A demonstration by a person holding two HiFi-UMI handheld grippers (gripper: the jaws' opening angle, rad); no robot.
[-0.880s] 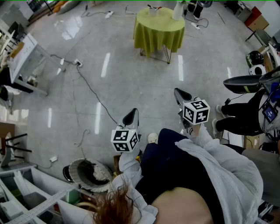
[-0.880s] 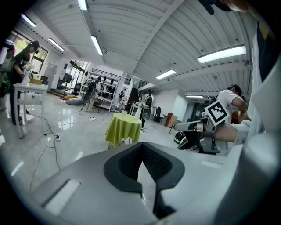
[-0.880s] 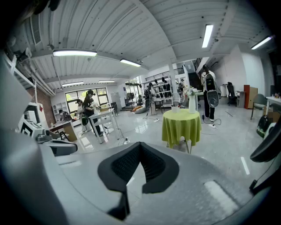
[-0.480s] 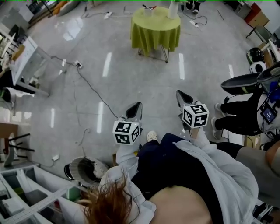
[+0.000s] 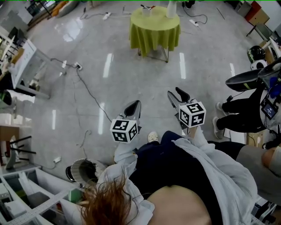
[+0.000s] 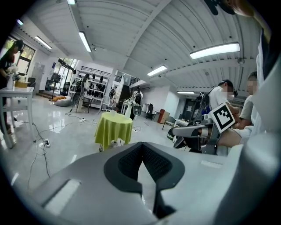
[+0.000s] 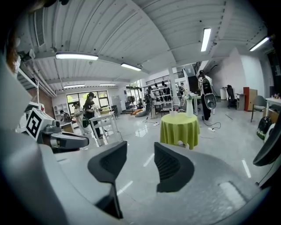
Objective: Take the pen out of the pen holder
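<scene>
Pointing forward and slightly down at the grey floor (image 5: 131,74), the left claw (image 5: 137,105) is held out ahead of the waist by a bent arm in a white sleeve (image 5: 125,160), its marker cube turned upward. Its jaws are pressed together at the tips and nothing is gripped between them. Well ahead, across open floor, a round desk (image 5: 154,33) draped in yellow-green cloth is seen. The small white pen holder (image 5: 147,11) is placed on the desk's left part and a tall white vase (image 5: 171,9) on its right. What stands in the holder is too small to be told. Just right of the left claw, the right claw (image 5: 174,92) is carried level with it at much the same downward tilt. Its jaws are parted about halfway around bare air. Both claws are kept far from the desk.
</scene>
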